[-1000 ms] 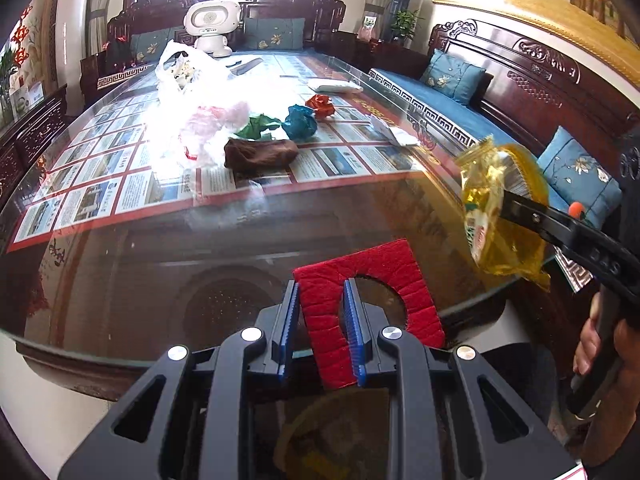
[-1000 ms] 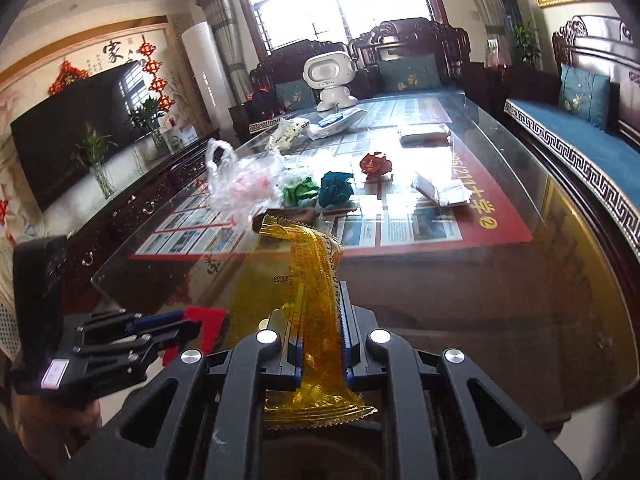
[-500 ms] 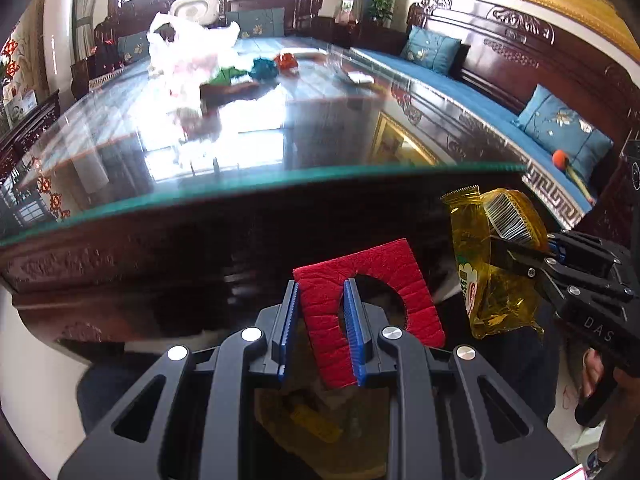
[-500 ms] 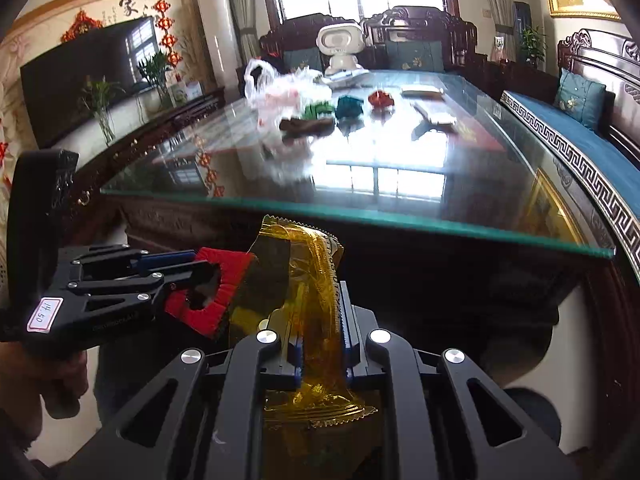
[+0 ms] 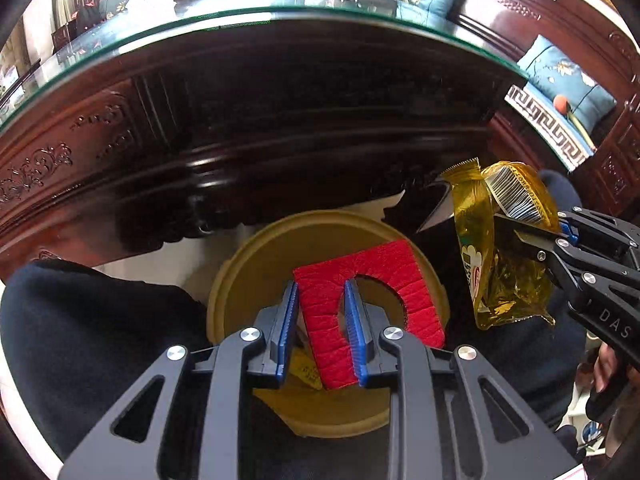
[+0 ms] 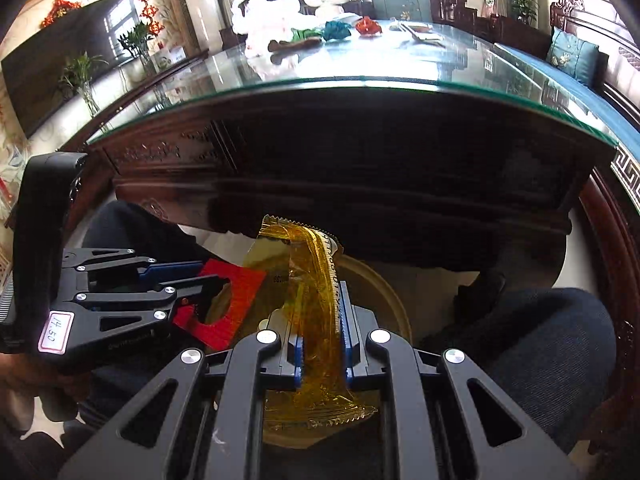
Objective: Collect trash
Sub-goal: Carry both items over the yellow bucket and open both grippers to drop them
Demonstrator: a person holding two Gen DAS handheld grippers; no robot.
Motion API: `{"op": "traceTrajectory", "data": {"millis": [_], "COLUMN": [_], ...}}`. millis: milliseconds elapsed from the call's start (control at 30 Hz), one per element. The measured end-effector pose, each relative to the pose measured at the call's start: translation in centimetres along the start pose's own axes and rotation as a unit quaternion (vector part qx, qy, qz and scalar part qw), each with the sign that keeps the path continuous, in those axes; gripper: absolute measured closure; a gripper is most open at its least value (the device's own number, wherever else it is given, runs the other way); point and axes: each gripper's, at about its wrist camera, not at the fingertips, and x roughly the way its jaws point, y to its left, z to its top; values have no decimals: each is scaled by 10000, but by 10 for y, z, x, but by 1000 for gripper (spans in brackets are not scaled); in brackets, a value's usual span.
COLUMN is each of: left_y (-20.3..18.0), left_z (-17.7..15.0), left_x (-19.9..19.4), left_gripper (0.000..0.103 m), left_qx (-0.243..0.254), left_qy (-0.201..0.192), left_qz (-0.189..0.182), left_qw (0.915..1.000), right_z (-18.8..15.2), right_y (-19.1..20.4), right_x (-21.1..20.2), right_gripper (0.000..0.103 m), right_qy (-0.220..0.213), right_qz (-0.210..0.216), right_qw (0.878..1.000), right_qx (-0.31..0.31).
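Tan bin (image 5: 240, 268) below glass table (image 6: 360, 84); left hand-held gripper (image 5: 322, 334) clamps red card (image 5: 384, 264), right hand-held gripper (image 6: 322, 344) clamps yellow wrapper (image 6: 320, 280); barcode only in left view.

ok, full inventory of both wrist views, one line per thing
red cutout piece: 1, red, clamped in left gripper above the bin
wrapper: 1, translucent yellow, clamped in right gripper above the bin
bin: 1, tan, round, on the floor below the table edge
table: 1, glass top, dark carved wood
table clutter: several, white bag, green, teal, red, brown, far end
left gripper: 1, black, blue pads
right gripper: 1, black, blue pads
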Motion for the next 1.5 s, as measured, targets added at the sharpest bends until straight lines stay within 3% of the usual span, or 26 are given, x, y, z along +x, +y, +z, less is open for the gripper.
{"op": "traceTrajectory", "data": {"millis": [33, 100, 167, 900, 967, 1033, 1200, 1333, 1500], "left_y": [0, 0, -3, 13, 14, 14, 14, 16, 16], "left_z": [-1, -2, -7, -6, -6, -6, -6, -7, -7], "left_x": [3, 6, 7, 14, 15, 16, 16, 17, 17], "left_gripper": [68, 41, 37, 37, 37, 37, 37, 37, 37], "left_qx": [31, 51, 116, -86, -107, -134, -134, -163, -187], "left_qy": [83, 146, 199, 328, 331, 347, 359, 381, 388], "left_qz": [39, 56, 106, 265, 279, 279, 273, 306, 297], "left_qw": [10000, 9999, 9997, 9991, 9990, 9989, 9989, 9987, 9986], "right_z": [-2, -6, -10, -22, -21, -21, -21, -23, -23], "right_y": [-2, -3, -4, 5, 6, 8, 12, 12, 11], "right_x": [2, 6, 10, 37, 40, 42, 45, 44, 42], "right_gripper": [89, 89, 89, 88, 84, 70, 62, 47, 44], "right_qy": [37, 95, 151, 653, 710, 711, 766, 759, 719], "right_qz": [-1, -7, -21, 15, 117, 75, 44, -39, -68], "right_qw": [10000, 9999, 9999, 9975, 9971, 9969, 9961, 9959, 9961], "right_qx": [16, 38, 38, -260, -262, -334, -444, -494, -498]}}
